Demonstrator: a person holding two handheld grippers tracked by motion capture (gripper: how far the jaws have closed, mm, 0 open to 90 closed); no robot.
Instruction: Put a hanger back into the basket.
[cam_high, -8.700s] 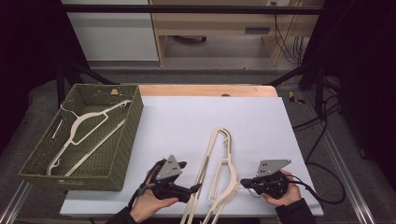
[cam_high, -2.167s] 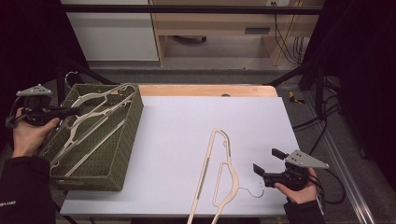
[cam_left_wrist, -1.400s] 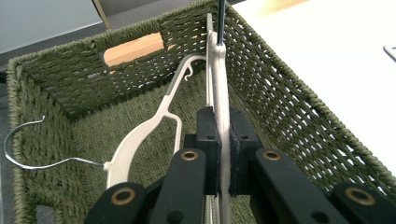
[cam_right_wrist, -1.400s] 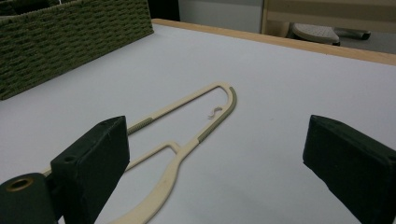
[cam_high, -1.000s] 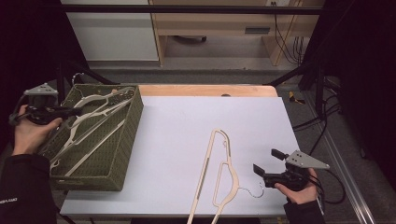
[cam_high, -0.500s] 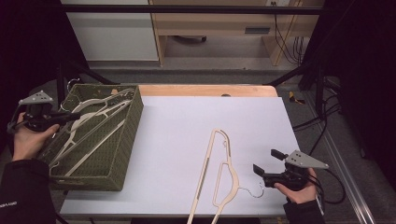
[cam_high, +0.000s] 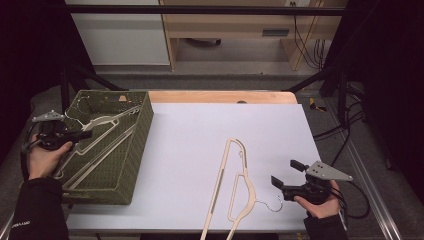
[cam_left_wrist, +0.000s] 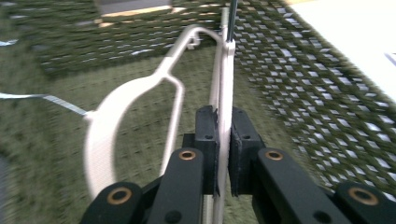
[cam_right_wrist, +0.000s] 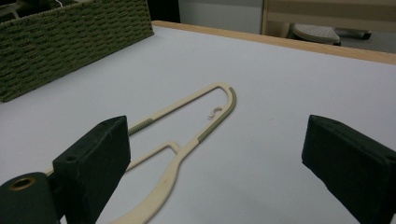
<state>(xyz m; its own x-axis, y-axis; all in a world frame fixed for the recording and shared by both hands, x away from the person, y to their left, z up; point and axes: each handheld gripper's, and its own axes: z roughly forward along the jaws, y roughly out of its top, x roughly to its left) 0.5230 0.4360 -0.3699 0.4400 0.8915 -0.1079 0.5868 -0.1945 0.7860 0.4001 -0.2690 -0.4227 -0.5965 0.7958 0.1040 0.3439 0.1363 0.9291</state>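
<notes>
A cream hanger (cam_high: 105, 121) hangs over the green woven basket (cam_high: 134, 150) at the table's left. My left gripper (cam_high: 82, 134) is shut on its straight bar, and in the left gripper view the bar (cam_left_wrist: 227, 84) runs up between the closed jaws of the left gripper (cam_left_wrist: 223, 128). A second cream hanger (cam_high: 235, 182) lies flat on the white table, its wire hook pointing right. My right gripper (cam_high: 288, 173) rests just right of that hook, open and holding nothing. In the right gripper view this hanger (cam_right_wrist: 205, 126) lies ahead of the wide-apart jaws of the right gripper (cam_right_wrist: 219, 144).
More cream hangers (cam_high: 95, 162) lie inside the basket, whose woven wall (cam_left_wrist: 327, 93) is close on the right of the left gripper. The basket (cam_right_wrist: 70, 42) stands far left in the right gripper view. A wooden strip (cam_high: 220, 96) edges the table's far side.
The left gripper has carried one hanger from the table's front to the basket and, over the last second, lowered it slightly toward the person. The right gripper has stayed still and open.
</notes>
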